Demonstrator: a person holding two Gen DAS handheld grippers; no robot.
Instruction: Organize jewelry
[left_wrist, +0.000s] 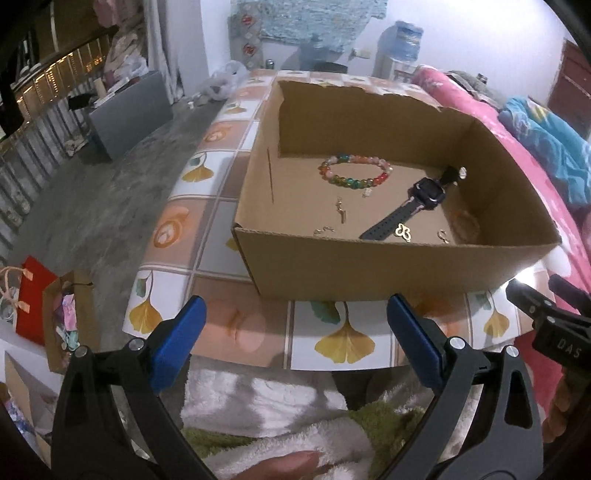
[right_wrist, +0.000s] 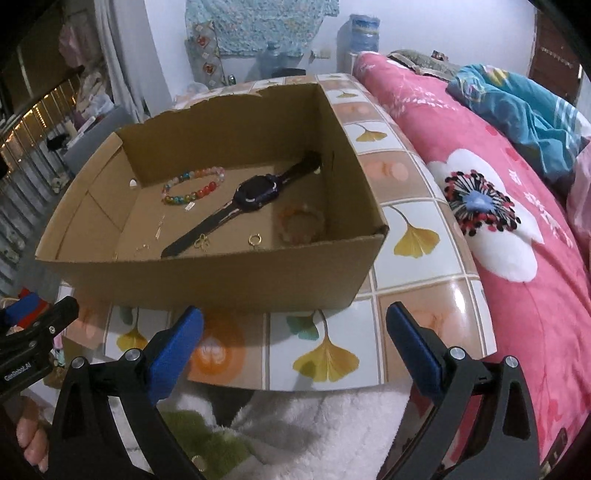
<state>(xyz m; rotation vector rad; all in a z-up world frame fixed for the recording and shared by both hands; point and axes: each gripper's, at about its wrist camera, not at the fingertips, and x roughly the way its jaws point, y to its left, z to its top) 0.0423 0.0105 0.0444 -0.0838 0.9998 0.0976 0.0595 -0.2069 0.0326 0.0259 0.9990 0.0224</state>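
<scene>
An open cardboard box (left_wrist: 369, 266) (right_wrist: 221, 277) stands on the tiled table. Inside lie a multicoloured bead bracelet (left_wrist: 354, 170) (right_wrist: 194, 190), a black smartwatch (left_wrist: 413, 203) (right_wrist: 255, 194), a pale orange bracelet (right_wrist: 301, 223) (left_wrist: 466, 224), a gold clover charm (left_wrist: 402, 231) (right_wrist: 202, 240), a gold hoop earring (right_wrist: 255, 240) (left_wrist: 443, 235) and small gold pieces (left_wrist: 341, 211). My left gripper (left_wrist: 295, 317) is open and empty, in front of the box at the table's near edge. My right gripper (right_wrist: 295, 325) is open and empty, also in front of the box.
The table (left_wrist: 221, 206) (right_wrist: 417, 236) has a ginkgo-leaf tile pattern. A pink flowered quilt (right_wrist: 498, 206) lies to the right. A white and green fluffy towel (left_wrist: 277, 413) is below the grippers. A red gift bag (left_wrist: 33, 302) and a paper bag stand at the lower left.
</scene>
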